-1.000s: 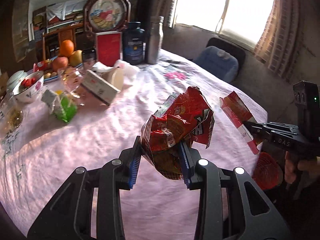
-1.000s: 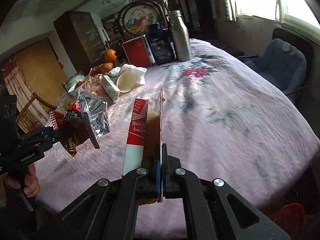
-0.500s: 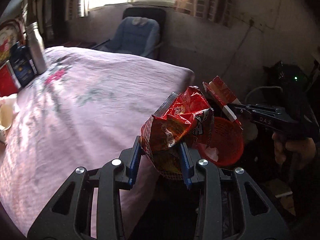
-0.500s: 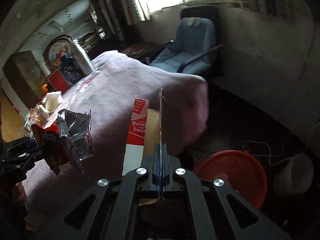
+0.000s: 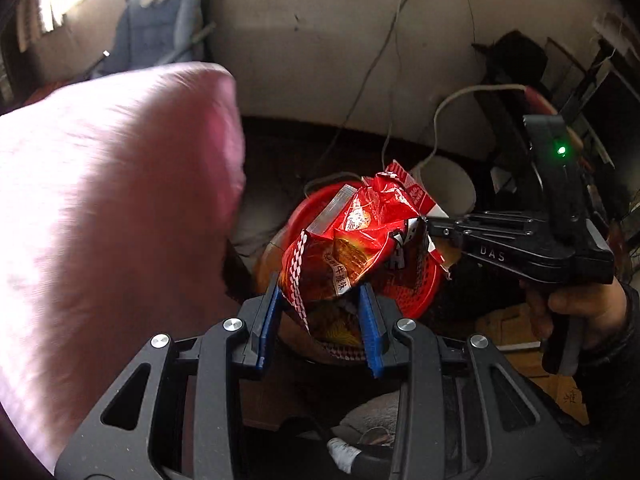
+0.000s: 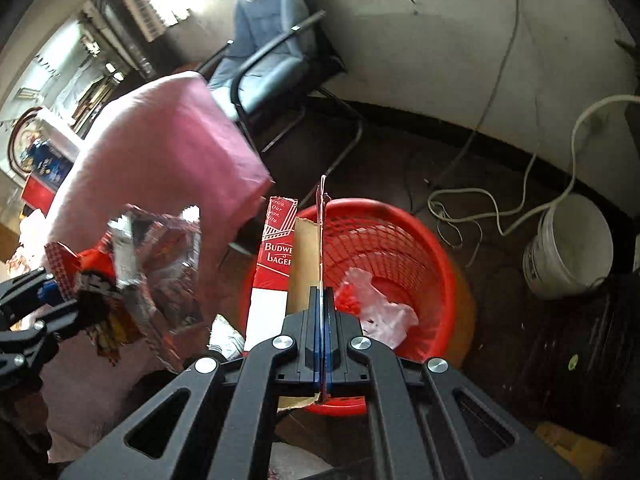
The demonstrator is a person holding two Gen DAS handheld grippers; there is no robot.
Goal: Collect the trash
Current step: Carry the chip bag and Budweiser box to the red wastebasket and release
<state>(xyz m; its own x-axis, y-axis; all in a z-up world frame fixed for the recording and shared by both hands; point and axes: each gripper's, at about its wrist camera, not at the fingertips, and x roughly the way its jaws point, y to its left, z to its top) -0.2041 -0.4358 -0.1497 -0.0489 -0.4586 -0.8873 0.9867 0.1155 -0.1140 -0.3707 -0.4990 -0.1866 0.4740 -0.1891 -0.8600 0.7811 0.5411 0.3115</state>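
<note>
— What's going on at the left?

— The left gripper (image 5: 320, 320) is clenching a crumpled red snack bag (image 5: 352, 248), holding it just ahead of itself, above the red basket (image 6: 408, 240) on the floor, with the pink-draped worktop (image 5: 112, 200) off to its left.

— And the right?

— The right gripper (image 6: 321, 336) is pinching a flattened beer carton (image 6: 280, 264) edge-on, over the basket's near rim. I'd say it's the drop-off step; next, both need to let go squarely over the opening.
</note>
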